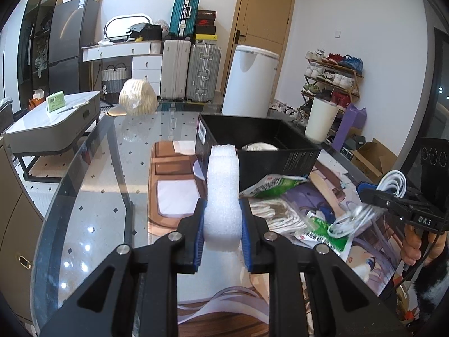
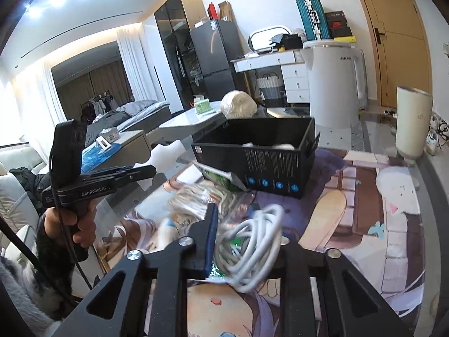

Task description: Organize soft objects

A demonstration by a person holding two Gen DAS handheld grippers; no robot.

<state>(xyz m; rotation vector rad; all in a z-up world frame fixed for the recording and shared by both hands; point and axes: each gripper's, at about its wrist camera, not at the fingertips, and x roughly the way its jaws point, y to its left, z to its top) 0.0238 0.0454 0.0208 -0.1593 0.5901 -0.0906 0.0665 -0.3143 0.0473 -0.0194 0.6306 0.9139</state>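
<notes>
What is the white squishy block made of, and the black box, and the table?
White block: looks like packing foam, matte and bubbly, dented where the jaws squeeze it. Black box: probably printed cardboard, thin flat walls. Table: glass, shiny, with floor tiles showing through.

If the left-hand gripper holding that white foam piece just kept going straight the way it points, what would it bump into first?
Most likely the black box. The left gripper, shut on the white foam block, points slightly downward at the box's near wall. The foam's far end would probably touch first, though depth is hard to judge here.
</notes>
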